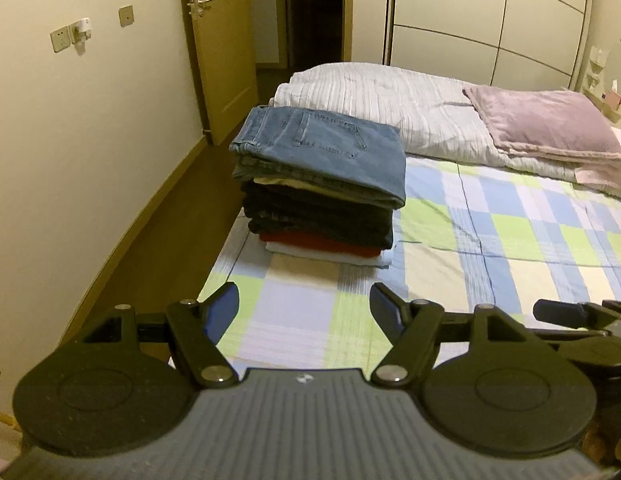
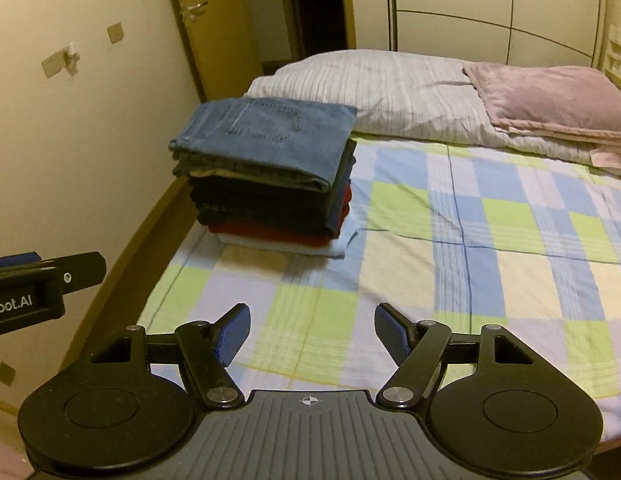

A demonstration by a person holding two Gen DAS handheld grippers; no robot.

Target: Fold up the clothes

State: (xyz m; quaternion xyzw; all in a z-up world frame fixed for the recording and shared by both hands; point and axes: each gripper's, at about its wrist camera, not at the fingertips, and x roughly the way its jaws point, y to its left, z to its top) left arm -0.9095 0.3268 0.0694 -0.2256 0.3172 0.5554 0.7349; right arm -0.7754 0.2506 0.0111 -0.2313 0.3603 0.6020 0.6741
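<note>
Both tongs, your left gripper (image 1: 304, 312) and right gripper (image 2: 312, 330), gape wide with nothing held. Your stack of folded clothes (image 1: 320, 184) sits left of centre on the checked bedsheet (image 1: 510, 232). Jeans (image 1: 330, 148) on top look heavy and floppy; pinch them by the thick folded edge.

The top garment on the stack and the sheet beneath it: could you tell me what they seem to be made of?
The top garment looks like blue denim: matte, faded, with a stitched back pocket and thick seams. The sheet looks like thin woven cotton, matte, with printed checks and soft creases; the fibre is uncertain.
</note>
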